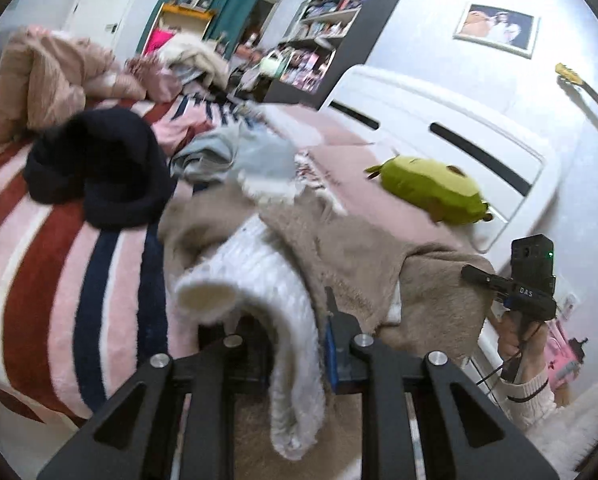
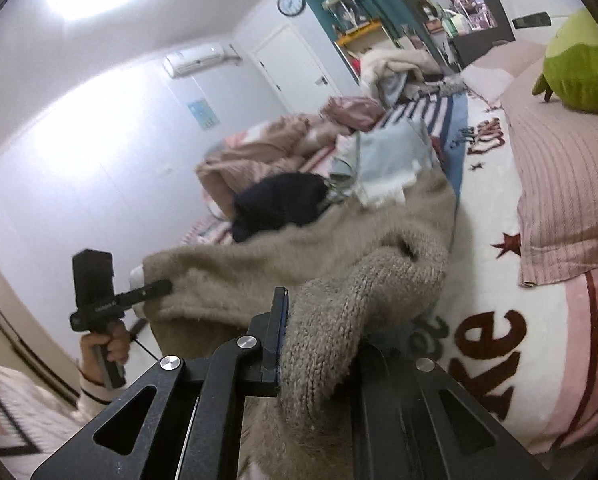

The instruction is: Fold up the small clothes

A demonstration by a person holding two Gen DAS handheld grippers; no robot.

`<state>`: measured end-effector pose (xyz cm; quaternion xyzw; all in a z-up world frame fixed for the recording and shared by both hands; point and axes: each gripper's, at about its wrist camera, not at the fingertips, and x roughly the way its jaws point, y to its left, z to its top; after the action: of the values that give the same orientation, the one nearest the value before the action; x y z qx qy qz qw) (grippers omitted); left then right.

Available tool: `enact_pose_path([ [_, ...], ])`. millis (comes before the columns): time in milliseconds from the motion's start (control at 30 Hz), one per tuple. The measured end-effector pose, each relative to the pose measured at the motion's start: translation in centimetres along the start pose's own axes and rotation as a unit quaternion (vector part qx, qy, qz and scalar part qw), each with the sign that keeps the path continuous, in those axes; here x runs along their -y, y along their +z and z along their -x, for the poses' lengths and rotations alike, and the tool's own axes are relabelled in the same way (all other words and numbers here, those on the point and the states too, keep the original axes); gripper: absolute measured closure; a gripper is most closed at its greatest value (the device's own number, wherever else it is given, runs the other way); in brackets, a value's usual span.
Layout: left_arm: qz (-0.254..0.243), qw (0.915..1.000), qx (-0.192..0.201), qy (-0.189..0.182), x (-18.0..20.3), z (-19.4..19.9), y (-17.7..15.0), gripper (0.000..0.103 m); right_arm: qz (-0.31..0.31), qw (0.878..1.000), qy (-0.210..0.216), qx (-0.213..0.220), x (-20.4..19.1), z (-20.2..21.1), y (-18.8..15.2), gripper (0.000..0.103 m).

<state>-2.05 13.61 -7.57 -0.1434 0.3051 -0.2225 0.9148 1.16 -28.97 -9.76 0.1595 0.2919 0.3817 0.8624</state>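
A fuzzy beige sweater [image 1: 351, 256] lies spread over the near edge of the bed, with a white ribbed lining or cuff [image 1: 275, 288]. My left gripper [image 1: 295, 344] is shut on the white ribbed part, which drapes down between the fingers. My right gripper [image 2: 319, 344] is shut on a knitted beige fold of the same sweater [image 2: 339, 320]. Each gripper shows in the other's view, holding opposite ends: the right gripper [image 1: 495, 280] and the left gripper [image 2: 147, 292]. The sweater hangs stretched between them.
A dark navy garment [image 1: 99, 168], a light blue garment [image 1: 243, 156] and a pink bundle [image 1: 51, 76] lie further back on the striped blanket [image 1: 59, 280]. A green plush toy [image 1: 435, 188] rests by the white headboard [image 1: 459, 128]. A pink pillow [image 2: 567, 184] lies at the right.
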Motion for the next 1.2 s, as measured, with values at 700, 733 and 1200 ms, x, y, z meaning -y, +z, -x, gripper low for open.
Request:
enact_pose_path([
  [700,0.081,0.9919,-0.065,0.074,-13.2,-17.4,4.7,0.078,-0.113,0.970,-0.194,-0.092,16.6,-12.5,6.3,0.097],
  [733,0.087,0.9921,-0.062,0.066,-13.3,-17.2,4.5,0.076,-0.117,0.971,-0.187,-0.097,16.8,-12.5,6.0,0.094],
  [1200,0.085,0.9887,-0.124,-0.005,-11.2,-9.7,-0.9,0.002,-0.126,0.979,-0.102,-0.125,13.2,-3.1,-0.9,0.009],
])
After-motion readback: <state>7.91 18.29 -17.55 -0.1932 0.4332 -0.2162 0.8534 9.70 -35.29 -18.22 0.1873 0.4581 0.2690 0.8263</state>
